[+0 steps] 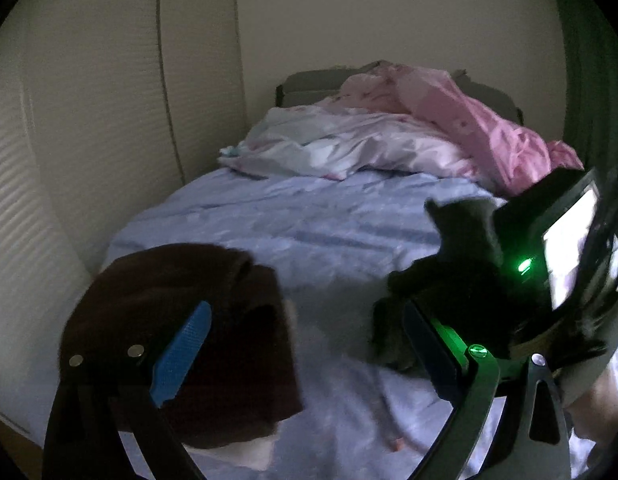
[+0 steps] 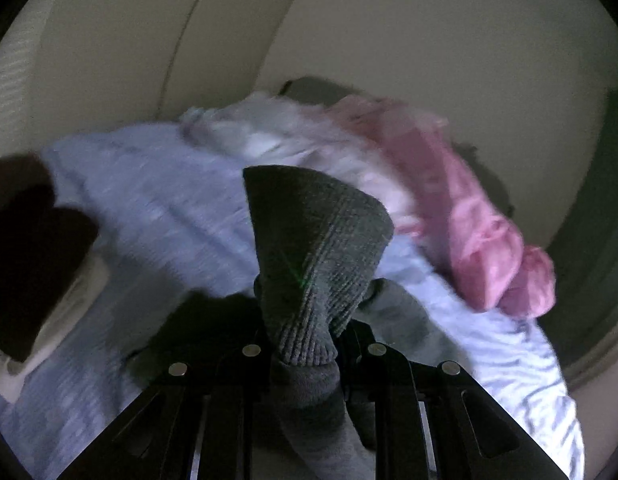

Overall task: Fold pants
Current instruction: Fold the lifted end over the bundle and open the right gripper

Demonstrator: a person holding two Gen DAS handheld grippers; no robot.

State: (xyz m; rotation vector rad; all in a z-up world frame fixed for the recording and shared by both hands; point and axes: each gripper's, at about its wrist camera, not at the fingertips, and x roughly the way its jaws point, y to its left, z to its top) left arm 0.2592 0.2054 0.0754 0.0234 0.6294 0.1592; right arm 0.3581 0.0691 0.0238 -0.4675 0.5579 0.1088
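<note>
My right gripper is shut on dark grey pants; their ribbed cuff or waistband sticks up out of the jaws, and the rest hangs below. In the left wrist view the same pants show as a dark bunch at the right, held by the right gripper's body with green lights. My left gripper is open and empty above the bed; its blue-padded finger is on the left. It is left of the pants, apart from them.
The bed has a light blue sheet. A folded dark brown garment lies at the near left, also in the right wrist view. A pink blanket and pale pillows lie at the head. A wall runs along the left.
</note>
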